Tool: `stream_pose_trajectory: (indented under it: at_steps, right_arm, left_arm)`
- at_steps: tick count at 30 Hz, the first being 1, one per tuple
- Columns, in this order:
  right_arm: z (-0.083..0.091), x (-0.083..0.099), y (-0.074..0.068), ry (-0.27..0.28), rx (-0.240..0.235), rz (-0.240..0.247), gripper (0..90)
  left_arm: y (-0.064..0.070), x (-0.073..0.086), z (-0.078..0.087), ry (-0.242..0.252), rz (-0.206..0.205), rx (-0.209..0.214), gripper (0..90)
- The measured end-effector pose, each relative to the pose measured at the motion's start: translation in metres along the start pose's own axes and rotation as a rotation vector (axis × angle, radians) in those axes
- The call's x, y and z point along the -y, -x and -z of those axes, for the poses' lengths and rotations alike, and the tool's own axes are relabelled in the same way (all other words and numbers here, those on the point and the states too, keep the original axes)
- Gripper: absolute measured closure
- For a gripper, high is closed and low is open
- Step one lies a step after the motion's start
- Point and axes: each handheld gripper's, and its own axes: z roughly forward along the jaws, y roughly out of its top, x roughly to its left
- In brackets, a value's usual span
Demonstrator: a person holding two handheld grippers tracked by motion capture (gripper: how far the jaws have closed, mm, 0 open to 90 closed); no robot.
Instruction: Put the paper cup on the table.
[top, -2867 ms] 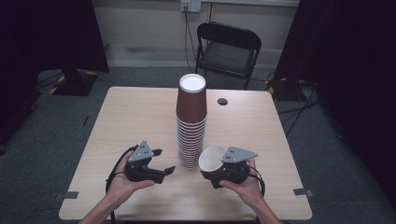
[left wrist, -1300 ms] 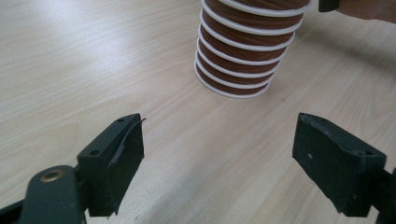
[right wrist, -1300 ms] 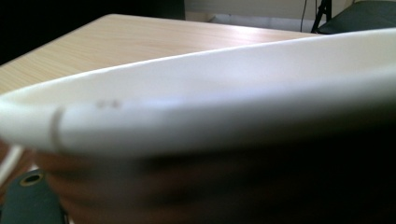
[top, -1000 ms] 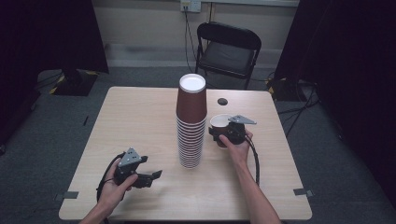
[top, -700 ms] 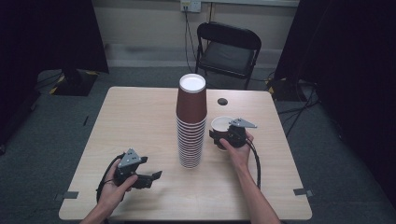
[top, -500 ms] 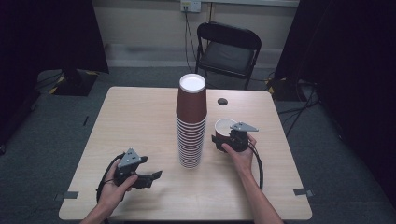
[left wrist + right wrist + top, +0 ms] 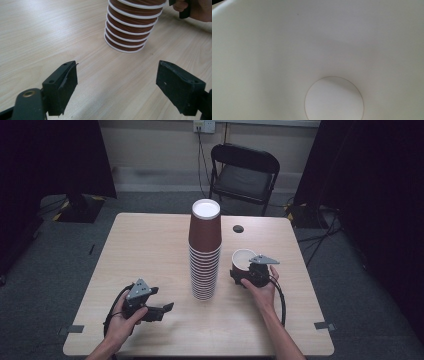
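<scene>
We see the left gripper (image 7: 161, 311) low over the near left part of the wooden table (image 7: 140, 250), jaws spread wide with nothing between them, pointing toward the tall stack of brown paper cups (image 7: 204, 251) that stands upside down at the table's middle (its white-rimmed lower cups (image 7: 130, 32) sit just ahead of the jaws in the left gripper view). We see the right gripper (image 7: 239, 279) just right of the stack holding a single cup (image 7: 243, 261) mouth up, its white inside (image 7: 317, 57) right against the right gripper camera. We cannot tell whether those jaws are clamped on the cup; a folding chair (image 7: 244, 172) stands beyond the table.
</scene>
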Motion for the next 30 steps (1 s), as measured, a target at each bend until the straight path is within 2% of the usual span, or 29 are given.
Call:
stream_pose_trajectory:
  at_steps: [11, 18, 22, 30]
  right_arm:
    - [0.009, 0.007, 0.000, -0.029, 0.024, 0.017, 13.0]
    - [0.017, 0.007, 0.004, -0.045, 0.040, 0.011, 13.1]
    - [0.020, 0.008, 0.006, -0.047, 0.053, 0.004, 13.2]
    - [0.030, 0.010, 0.006, -0.061, 0.034, 0.009, 13.3]
  left_arm:
    - [0.000, 0.000, 0.000, 0.001, 0.004, -0.001, 17.3]
    - [-0.001, 0.000, 0.000, 0.001, -0.004, -0.003, 17.3]
    - [-0.002, 0.000, 0.001, 0.004, 0.008, -0.001, 17.3]
    - [-0.003, 0.000, 0.001, 0.005, 0.017, -0.009, 17.3]
